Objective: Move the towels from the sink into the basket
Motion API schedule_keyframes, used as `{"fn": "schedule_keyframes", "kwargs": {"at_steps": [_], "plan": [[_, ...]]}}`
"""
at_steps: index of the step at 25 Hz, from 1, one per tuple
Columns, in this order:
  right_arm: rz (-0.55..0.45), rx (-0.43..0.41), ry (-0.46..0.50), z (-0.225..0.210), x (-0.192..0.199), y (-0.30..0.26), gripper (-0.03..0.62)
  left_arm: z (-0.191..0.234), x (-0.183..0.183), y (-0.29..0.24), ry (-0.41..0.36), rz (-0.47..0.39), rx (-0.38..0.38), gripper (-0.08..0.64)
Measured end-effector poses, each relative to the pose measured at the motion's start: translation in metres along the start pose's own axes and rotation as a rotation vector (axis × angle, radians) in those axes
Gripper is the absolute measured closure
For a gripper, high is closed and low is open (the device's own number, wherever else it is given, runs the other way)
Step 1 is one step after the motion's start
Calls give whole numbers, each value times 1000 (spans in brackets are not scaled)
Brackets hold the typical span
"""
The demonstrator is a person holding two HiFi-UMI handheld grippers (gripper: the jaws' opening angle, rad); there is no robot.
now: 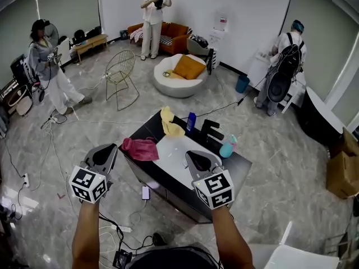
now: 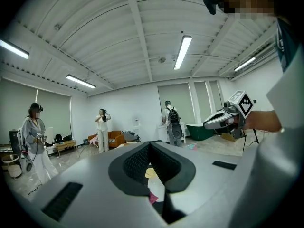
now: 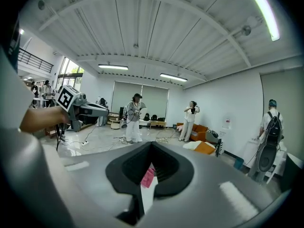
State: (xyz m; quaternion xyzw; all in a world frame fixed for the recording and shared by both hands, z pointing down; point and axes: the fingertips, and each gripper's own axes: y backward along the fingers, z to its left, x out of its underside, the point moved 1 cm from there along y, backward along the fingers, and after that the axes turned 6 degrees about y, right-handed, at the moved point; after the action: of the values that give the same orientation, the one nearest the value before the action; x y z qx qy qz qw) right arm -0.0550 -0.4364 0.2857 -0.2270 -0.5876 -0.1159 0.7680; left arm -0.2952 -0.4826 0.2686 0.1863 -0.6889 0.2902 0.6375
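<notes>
Grey stone flooring surrounded a black counter (image 1: pixel 235 164), where a pink towel (image 1: pixel 140 148) and a yellow towel (image 1: pixel 170 125) were draped at the white sink's (image 1: pixel 171 160) edges. Left gripper (image 1: pixel 107 150) and right gripper (image 1: pixel 196 157) were held clenched, empty.

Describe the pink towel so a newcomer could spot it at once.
Start at the dark counter mid-floor with the white sink. The pink towel lies crumpled at the counter's left edge in the head view. Colour sets it apart from the yellow towel at the far end.
</notes>
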Motion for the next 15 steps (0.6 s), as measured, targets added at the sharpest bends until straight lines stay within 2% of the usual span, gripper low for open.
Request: {"fn": "schedule_keyframes", "kwargs": {"at_steps": [6,15], "plan": [[22,5,-22,9,6,-37,583,44,23,-11,33,28,4,554],[48,-54,-34,0,25,-105,583,92,57,-43,71,104,-34,554]]}}
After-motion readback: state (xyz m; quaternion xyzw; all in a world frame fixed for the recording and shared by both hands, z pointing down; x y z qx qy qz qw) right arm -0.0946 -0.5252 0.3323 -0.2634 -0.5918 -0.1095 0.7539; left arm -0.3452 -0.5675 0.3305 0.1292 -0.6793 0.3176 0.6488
